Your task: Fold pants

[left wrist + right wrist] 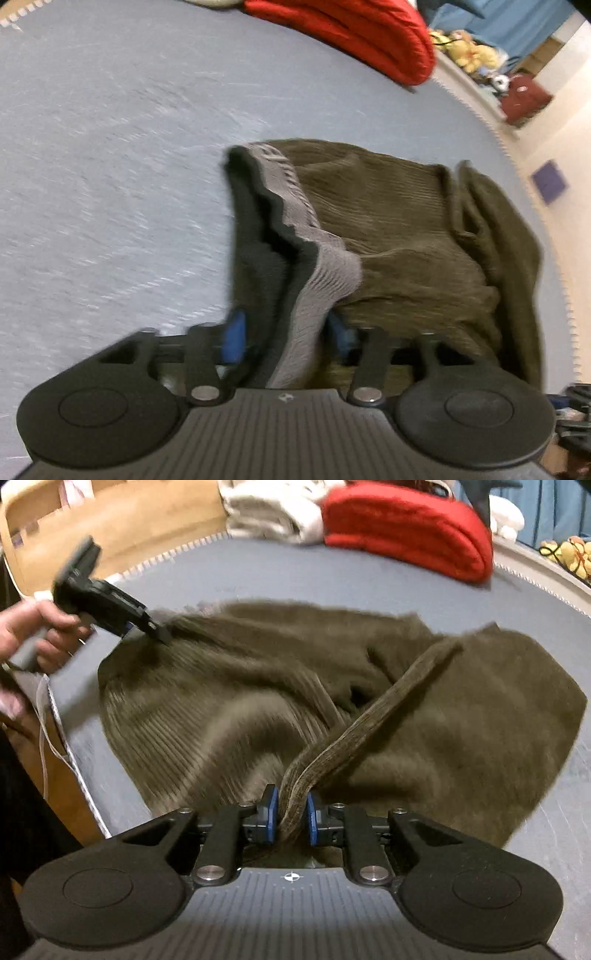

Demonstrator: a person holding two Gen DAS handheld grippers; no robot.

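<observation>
Two grippers on one garment. Olive ribbed pants (229, 686) lie bunched on a grey-blue bed surface (110, 147), spread ahead of both tools.

Right gripper (291, 814): blue pads (272, 812) pressed in on a folded strip of the pants' edge, clamped tight; the strip runs up and away to the right from between the fingers. Bulk of the fabric sits just beyond the fingertips.

Left gripper (284, 332): grey waistband (321, 280) and dark inner lining pass between its blue pads (233, 341), gripped at that edge. View blurred. From the right wrist, the same tool appears far ahead to the left, held by a hand (33, 627), nose touching the pants' far-left corner.

Red folded cloth (406, 528) well beyond the pants; white cloth (269, 513) beside it.
</observation>
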